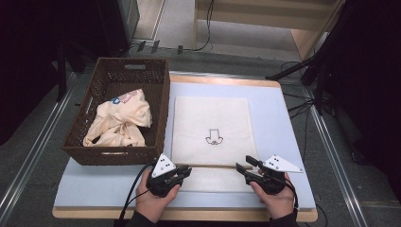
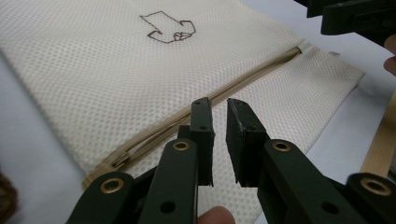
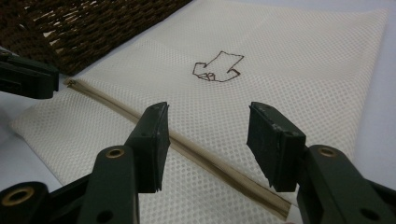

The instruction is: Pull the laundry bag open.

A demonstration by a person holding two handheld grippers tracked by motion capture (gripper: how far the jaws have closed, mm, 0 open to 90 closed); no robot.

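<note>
Lying flat at the frame's centre, the mesh laundry bag (image 1: 210, 130) has its zipper (image 1: 213, 166) running left to right along its lower edge.

Left gripper (image 1: 181, 173) sits at the zipper's left end, jaws nearly together on nothing; right gripper (image 1: 247, 167) hovers at the right end, jaws well apart and empty. The wicker basket (image 1: 161, 101) of clothes (image 1: 120, 120) stands upper left.

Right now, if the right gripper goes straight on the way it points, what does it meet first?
Probably the zipper strip of the cream mesh bag: the right gripper, jaws apart and empty, points down across it. Depth is unclear.
</note>
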